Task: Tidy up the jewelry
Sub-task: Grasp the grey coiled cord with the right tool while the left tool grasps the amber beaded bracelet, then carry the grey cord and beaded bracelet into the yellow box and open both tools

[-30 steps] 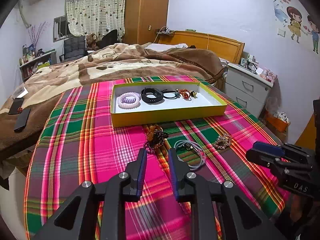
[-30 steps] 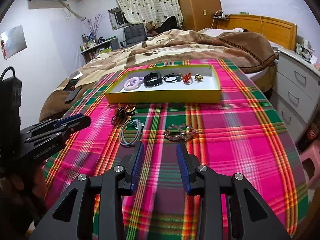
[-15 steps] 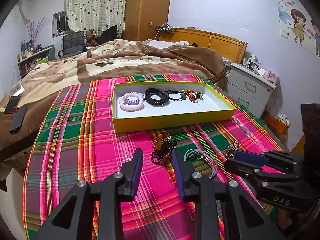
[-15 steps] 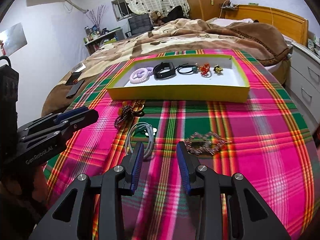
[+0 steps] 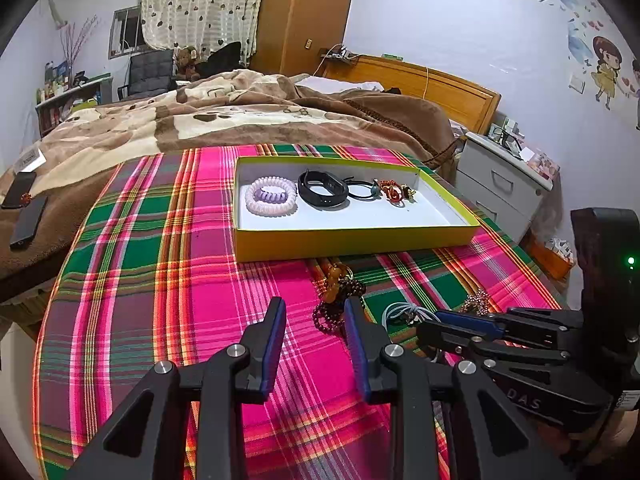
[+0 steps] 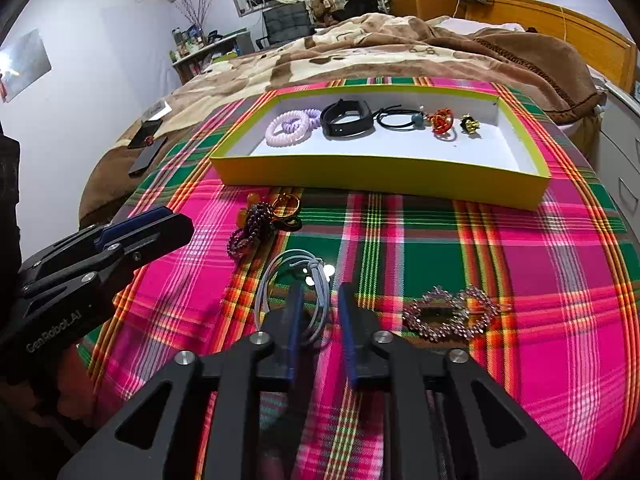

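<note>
A yellow tray (image 5: 352, 242) (image 6: 384, 174) on the plaid cloth holds a lilac coil tie (image 5: 271, 200), a black band (image 5: 322, 193), a black hair tie, a red ornament and a small gold piece. Loose on the cloth lie a dark beaded bracelet with amber beads (image 5: 338, 300) (image 6: 256, 226), a pale blue cord loop (image 6: 296, 292) (image 5: 404, 314) and a sparkly rhinestone piece (image 6: 452, 314). My left gripper (image 5: 314, 308) is open, just short of the beaded bracelet. My right gripper (image 6: 318, 296) is open, its fingers straddling the near part of the cord loop.
The round table (image 5: 140, 280) stands against a bed with a brown blanket (image 5: 240, 120). Two phones (image 5: 28, 220) lie on the bed at left. A grey nightstand (image 5: 500, 184) is at right. Each gripper shows in the other's view, left (image 6: 100, 248) and right (image 5: 500, 332).
Both grippers moved forward and down toward the loose jewelry. The right one shifted left, from the rhinestone piece to over the cord loop. Both stayed open.
</note>
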Demonstrator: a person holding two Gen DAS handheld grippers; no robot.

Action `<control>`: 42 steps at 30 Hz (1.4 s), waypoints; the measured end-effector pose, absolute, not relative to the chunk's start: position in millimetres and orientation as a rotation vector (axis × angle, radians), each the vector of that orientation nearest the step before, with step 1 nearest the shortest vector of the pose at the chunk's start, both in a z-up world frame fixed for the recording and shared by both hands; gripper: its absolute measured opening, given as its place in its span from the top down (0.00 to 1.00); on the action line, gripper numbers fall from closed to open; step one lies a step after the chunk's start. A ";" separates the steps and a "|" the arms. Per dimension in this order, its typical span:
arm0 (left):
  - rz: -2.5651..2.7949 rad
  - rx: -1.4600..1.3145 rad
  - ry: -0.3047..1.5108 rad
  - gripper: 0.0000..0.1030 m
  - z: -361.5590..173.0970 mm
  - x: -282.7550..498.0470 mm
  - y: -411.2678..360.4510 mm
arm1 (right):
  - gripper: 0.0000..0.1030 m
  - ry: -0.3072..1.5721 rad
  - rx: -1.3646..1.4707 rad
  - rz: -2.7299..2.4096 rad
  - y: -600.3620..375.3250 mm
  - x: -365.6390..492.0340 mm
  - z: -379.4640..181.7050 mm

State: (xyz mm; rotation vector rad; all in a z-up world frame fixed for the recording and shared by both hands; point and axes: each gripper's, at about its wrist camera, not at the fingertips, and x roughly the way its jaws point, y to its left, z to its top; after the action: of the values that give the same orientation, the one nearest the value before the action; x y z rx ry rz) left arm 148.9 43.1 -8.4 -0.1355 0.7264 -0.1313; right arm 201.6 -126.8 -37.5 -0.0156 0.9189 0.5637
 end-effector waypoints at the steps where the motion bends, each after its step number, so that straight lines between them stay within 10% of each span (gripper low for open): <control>1: -0.135 -0.138 0.730 0.71 -9.2 149.8 43.1 | 0.92 0.919 -0.017 0.561 -126.9 202.4 -37.4; 24: -0.163 -0.130 0.883 0.64 -33.9 200.2 20.6 | 0.97 0.877 0.052 0.538 -157.0 195.2 -26.5; 32: -0.135 -0.102 0.875 0.89 -32.3 195.9 20.2 | 0.97 0.869 0.058 0.530 -161.2 191.3 -23.5; 42: -0.161 -0.096 0.833 0.93 -23.5 178.0 19.7 | 0.97 0.853 0.052 0.523 -161.6 182.7 -16.0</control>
State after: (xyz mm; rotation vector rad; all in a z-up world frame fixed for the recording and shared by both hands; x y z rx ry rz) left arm 178.0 19.7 -23.5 -0.0957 0.8332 -0.1613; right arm 182.7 -161.6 -16.0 0.0518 0.8529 0.5229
